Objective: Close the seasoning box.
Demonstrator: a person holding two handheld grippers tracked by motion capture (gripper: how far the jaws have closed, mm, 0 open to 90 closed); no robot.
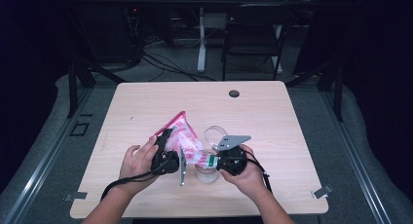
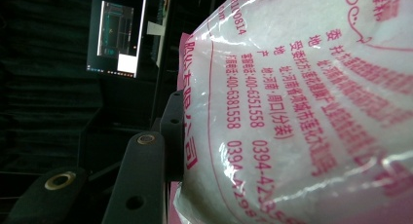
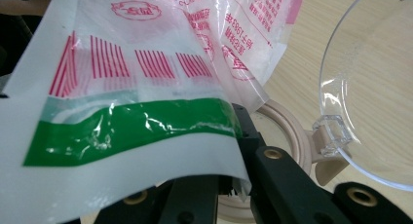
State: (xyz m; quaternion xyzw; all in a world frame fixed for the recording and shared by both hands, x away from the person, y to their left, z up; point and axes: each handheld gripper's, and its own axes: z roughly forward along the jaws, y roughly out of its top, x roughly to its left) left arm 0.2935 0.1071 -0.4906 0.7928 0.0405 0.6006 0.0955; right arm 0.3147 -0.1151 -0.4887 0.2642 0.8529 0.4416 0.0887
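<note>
The bag [image 1: 182, 136] is held up in the air near the front middle of the tabletop [image 1: 272, 117]. It is see-through, with pink words, a green stripe and white grains inside. The bag is long and tilted. Its pink top end points up and away, and its low end points down at a clear jar [image 1: 207, 171].

The left tongs [image 1: 164, 153] pinch the bag's side. The right tongs [image 1: 220, 161] pinch the low end by the green stripe.

The jar stands under the bag, with its clear lid [image 1: 214, 135] flipped open behind it. The tabletop is bare on both sides and at the back. A chair [image 1: 253, 34] stands on the floor, well apart.
</note>
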